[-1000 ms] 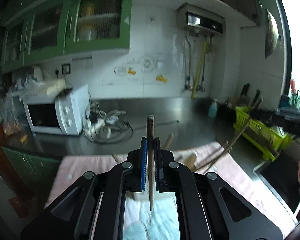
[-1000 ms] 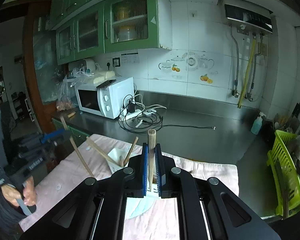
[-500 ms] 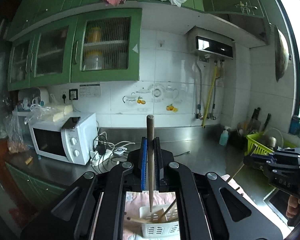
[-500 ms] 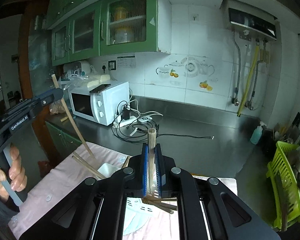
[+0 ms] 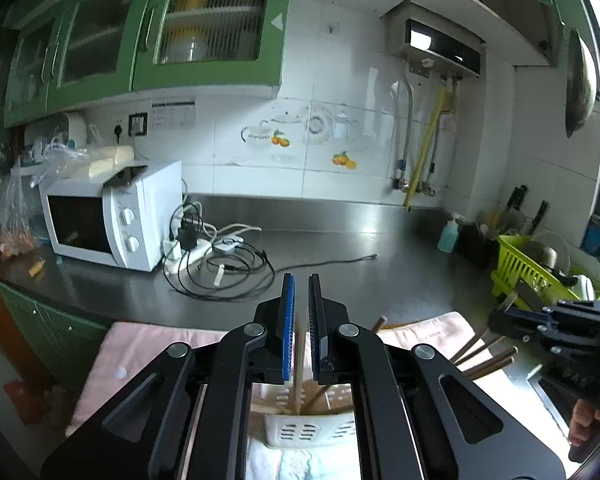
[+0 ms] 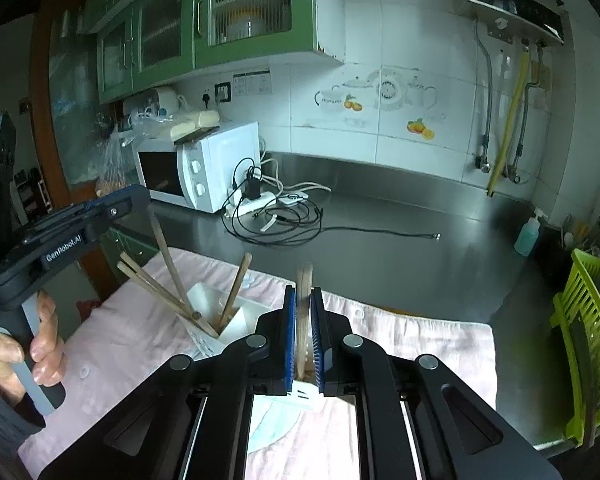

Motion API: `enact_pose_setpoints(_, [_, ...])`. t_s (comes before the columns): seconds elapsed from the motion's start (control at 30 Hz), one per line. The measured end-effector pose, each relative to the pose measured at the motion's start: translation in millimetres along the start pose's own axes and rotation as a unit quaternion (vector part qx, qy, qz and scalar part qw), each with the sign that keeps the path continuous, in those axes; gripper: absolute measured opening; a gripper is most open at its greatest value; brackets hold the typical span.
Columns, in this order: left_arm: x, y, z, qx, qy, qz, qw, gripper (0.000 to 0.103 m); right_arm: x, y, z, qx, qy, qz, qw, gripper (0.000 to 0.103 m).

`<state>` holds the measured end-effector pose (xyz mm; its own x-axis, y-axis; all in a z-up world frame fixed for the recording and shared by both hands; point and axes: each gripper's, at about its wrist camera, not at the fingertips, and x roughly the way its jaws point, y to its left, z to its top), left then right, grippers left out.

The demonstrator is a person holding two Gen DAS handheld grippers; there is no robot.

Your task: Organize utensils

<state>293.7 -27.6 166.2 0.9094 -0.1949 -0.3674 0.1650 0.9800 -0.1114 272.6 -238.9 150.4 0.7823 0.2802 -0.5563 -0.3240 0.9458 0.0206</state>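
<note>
A white slotted utensil holder (image 5: 308,432) stands on a pink towel (image 5: 148,344) with several wooden chopsticks (image 6: 156,288) leaning in it. My left gripper (image 5: 301,280) is above the holder, shut on a thin chopstick (image 5: 299,360) whose lower end reaches into it. From the right wrist view the left gripper (image 6: 138,200) is at the left, its chopstick (image 6: 168,256) slanting down into the holder (image 6: 236,320). My right gripper (image 6: 302,290) is opening; a blurred chopstick (image 6: 303,312) stands loose between its pads. In the left wrist view the right gripper (image 5: 500,320) is over leaning chopsticks (image 5: 484,356).
On the steel counter behind stand a white microwave (image 5: 112,216), a tangle of cables with a power strip (image 5: 220,264) and a blue soap bottle (image 5: 448,236). A green dish rack (image 6: 580,340) sits at the right. A person's hand (image 6: 40,344) grips the left handle.
Both grippers have come down over the holder. The left chopstick has slid down between the pads and no longer pokes above the fingertips. The right pads stand slightly wider.
</note>
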Motion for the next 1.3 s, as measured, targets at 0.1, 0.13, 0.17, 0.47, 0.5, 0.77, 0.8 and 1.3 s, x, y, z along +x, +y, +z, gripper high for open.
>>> enact_pose_setpoints(0.1, [-3.6,-1.0,-0.2,0.002,0.002,-0.005,1.0000,0.009,-2.6,-0.3,-3.2,0.003,-0.001,0.000,1.000,0.025])
enact_pose_setpoints(0.13, [-6.2,-1.9,-0.7,0.005,0.002,-0.005,1.0000,0.011,-4.7,-0.7,-3.4,0.003,-0.002,0.000,1.000,0.026])
enact_pose_setpoints(0.17, [-8.8,-2.5,-1.3,0.006,0.003,-0.007,1.0000,0.015,-8.1,-0.5,-3.6,0.002,-0.004,0.000,1.000,0.033])
enact_pose_setpoints(0.47, [-59.3,-2.9,-30.5,0.011,-0.009,0.005,0.9999,0.077,-51.2,8.8,-30.3,-0.004,-0.027,-0.014,1.000,0.066])
enact_pose_setpoints(0.5, [-64.9,-3.4,-35.7,0.014,-0.009,0.009,0.9998,0.083,-55.1,11.2,-36.0,-0.005,-0.028,-0.016,0.999,0.068])
enact_pose_setpoints(0.77, [-104.9,-0.2,-98.3,0.017,0.022,0.015,0.9995,0.098,-76.9,35.4,-101.9,-0.013,-0.028,-0.034,0.999,0.088])
enact_pose_setpoints(0.8, [-107.3,1.4,-106.0,0.016,0.030,0.013,0.9993,0.098,-77.6,37.5,-110.7,-0.013,-0.025,-0.035,0.999,0.088])
enact_pose_setpoints(1.3, [-147.3,11.2,-192.4,0.009,0.088,0.052,0.9947,0.098,-79.5,67.1,-216.4,0.027,0.032,-0.053,0.998,0.089])
